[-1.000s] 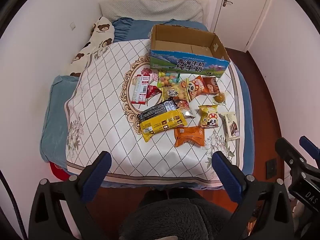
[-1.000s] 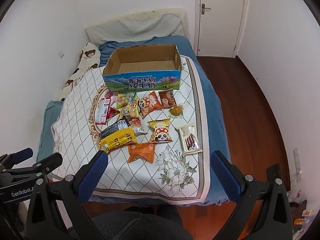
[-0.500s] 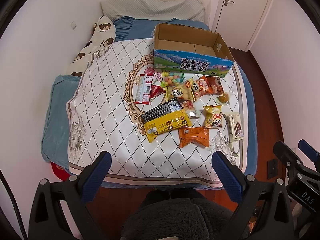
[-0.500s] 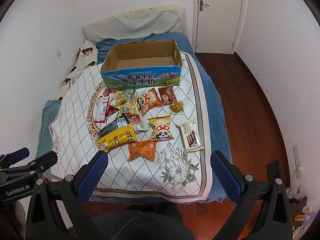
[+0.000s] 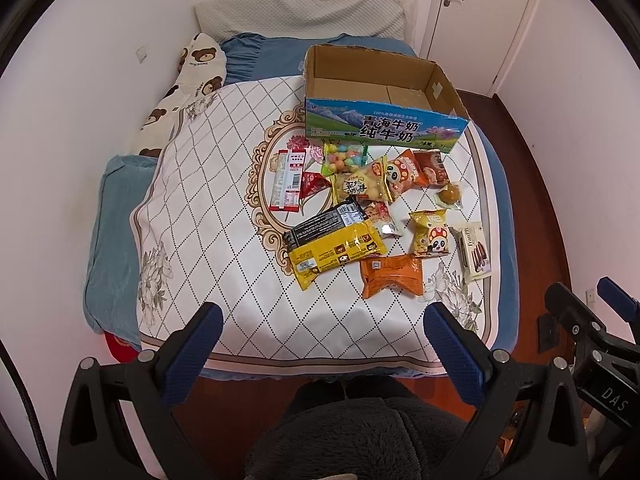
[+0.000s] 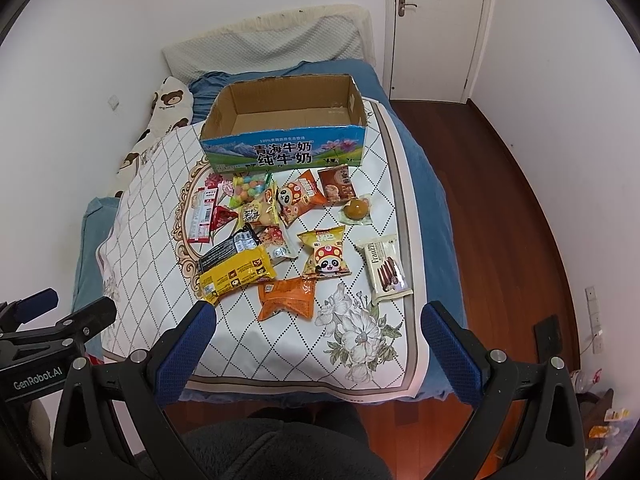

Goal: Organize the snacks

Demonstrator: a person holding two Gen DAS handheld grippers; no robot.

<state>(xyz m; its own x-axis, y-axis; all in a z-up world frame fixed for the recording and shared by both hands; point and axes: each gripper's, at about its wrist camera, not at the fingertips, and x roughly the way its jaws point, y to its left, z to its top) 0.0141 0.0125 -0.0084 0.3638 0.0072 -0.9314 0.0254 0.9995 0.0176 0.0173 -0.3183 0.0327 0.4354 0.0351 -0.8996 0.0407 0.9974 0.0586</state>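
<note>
Several snack packets lie spread on a quilted bed cover (image 5: 208,216). Among them are a yellow packet (image 5: 336,252) (image 6: 236,274), an orange packet (image 5: 392,276) (image 6: 286,298), a panda packet (image 6: 326,254) and a white wafer packet (image 6: 386,268). An empty open cardboard milk box (image 5: 380,100) (image 6: 284,136) stands behind them. My left gripper (image 5: 322,322) and my right gripper (image 6: 318,320) are both open and empty, held above the near edge of the bed, short of the snacks.
The bed (image 6: 416,168) runs along the left wall, with a bear-print pillow (image 5: 188,76) at its far left. Wooden floor (image 6: 500,200) lies to the right and a closed door (image 6: 436,24) stands at the back right. The other gripper (image 5: 592,344) shows at each view's edge.
Both grippers have moved slightly, so the bed and snacks shifted a little in view. Nothing on the bed has moved and both grippers stay open.
</note>
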